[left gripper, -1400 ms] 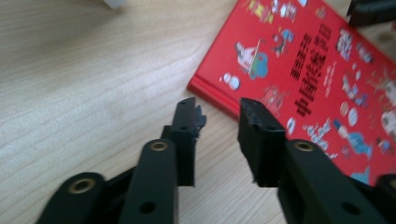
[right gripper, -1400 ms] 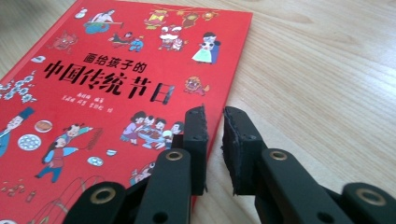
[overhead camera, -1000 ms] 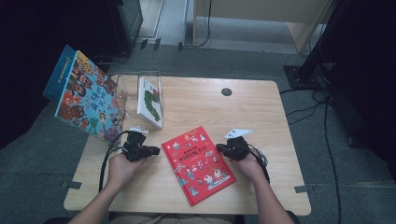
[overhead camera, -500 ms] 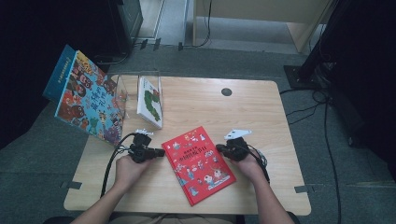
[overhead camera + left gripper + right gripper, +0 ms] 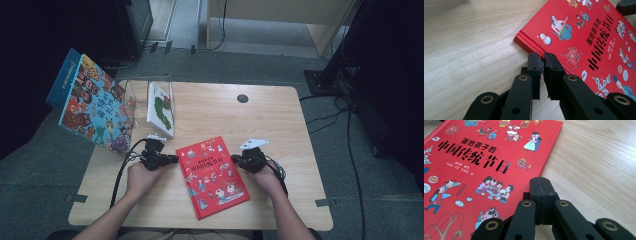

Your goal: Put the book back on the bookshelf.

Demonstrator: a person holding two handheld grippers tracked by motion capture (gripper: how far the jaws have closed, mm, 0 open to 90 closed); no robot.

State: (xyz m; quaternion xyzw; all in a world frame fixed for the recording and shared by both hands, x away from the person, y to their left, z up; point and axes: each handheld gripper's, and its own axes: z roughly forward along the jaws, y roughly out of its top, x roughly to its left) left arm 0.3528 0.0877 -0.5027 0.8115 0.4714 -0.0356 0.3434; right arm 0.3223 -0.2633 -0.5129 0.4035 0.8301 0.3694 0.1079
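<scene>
Since a second ago the left gripper (image 5: 172, 159) has edged in to the spine edge of the red book (image 5: 212, 175), jaws nearly together with nothing between them. The right gripper (image 5: 235, 160) stays put at the opposite edge, jaws fully closed and empty. The book lies flat at the middle of the counter (image 5: 280, 125), seemingly bracketed for squaring or sliding.

A lab-like recording room: a wooden table (image 5: 210, 107) on grey carpet (image 5: 45, 165), cables (image 5: 350, 145) and dark equipment stands (image 5: 340, 60) around.
</scene>
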